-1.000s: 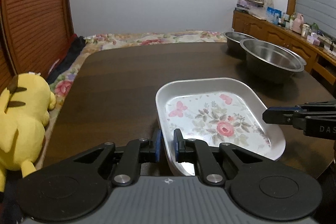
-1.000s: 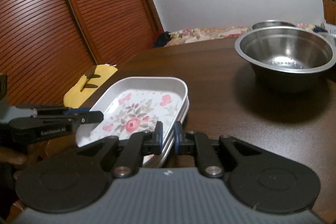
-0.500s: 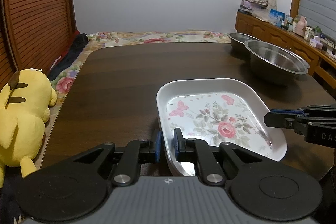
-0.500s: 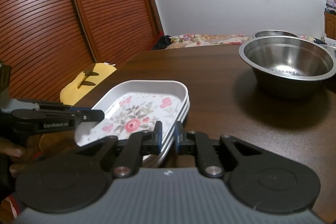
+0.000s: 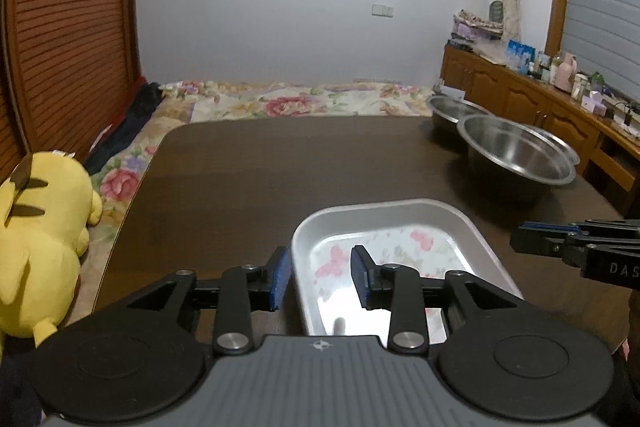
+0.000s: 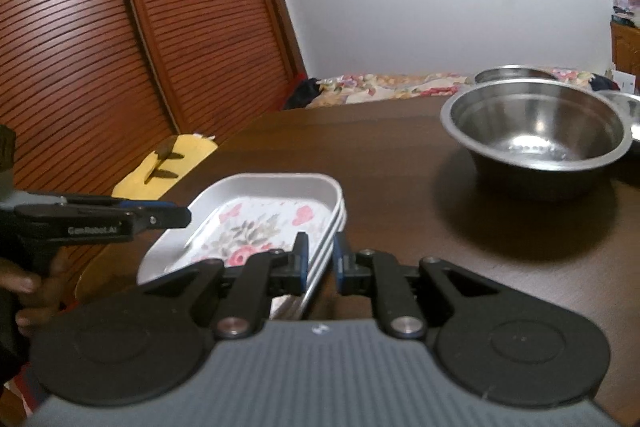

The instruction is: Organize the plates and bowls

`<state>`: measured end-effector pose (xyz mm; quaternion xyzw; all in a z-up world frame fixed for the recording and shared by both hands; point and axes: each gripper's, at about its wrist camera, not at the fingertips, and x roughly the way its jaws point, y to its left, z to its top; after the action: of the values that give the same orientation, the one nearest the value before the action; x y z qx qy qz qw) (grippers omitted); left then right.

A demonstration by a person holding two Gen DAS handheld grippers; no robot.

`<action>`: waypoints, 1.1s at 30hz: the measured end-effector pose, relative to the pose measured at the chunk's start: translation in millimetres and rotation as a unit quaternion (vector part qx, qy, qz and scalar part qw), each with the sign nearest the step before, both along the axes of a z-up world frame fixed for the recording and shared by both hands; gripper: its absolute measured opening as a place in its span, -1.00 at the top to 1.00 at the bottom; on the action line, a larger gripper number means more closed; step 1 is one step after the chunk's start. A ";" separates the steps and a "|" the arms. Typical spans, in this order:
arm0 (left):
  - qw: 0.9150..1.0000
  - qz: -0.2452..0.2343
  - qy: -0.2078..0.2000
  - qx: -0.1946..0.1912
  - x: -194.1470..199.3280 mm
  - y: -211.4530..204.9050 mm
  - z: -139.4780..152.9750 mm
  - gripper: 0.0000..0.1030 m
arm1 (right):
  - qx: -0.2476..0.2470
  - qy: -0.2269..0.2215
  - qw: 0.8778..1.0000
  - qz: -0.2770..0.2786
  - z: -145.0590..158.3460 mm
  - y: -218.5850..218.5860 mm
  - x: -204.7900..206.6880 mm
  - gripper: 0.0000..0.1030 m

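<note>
At six o'clock on the table [image 5: 280,163], your floral plates [image 6: 276,211] sit stacked (plates likely done). Your left gripper [image 5: 319,277] has just spread off the rim; your right gripper [image 6: 320,261] pinches it. Steel bowls [image 6: 532,131] at two o'clock remain.

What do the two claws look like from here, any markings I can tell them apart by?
Both match: ribbed grey housing, two round black discs, black linkage arms with silver pivot screws, blue pads on the fingertips. Seen from the side, the left claw carries white "GenRobot.AI" lettering; the right claw shows white letters "DAS", cut off at the frame edge. No cables visible.
</note>
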<state>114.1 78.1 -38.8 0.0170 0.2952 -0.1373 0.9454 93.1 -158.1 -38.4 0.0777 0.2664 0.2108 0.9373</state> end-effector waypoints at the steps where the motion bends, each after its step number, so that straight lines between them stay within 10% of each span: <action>1: 1.000 -0.004 -0.002 0.001 2.4 -2.5 2.6 0.30 | 0.001 -0.003 1.000 -0.002 2.1 -2.4 0.3 0.72; 28: 0.990 -0.127 -0.055 0.008 43.1 -130.8 42.7 -0.01 | -0.028 -0.084 0.987 -0.135 40.7 -116.5 10.5 0.66; 33: 0.989 -0.140 -0.055 0.012 54.5 -151.9 34.4 -0.12 | -0.039 -0.084 0.983 -0.157 35.2 -132.3 15.4 0.20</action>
<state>168.6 -73.9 -4.4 0.0771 0.2391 -0.2632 0.9315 108.5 -290.5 -3.2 0.0641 0.1790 0.0568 0.9801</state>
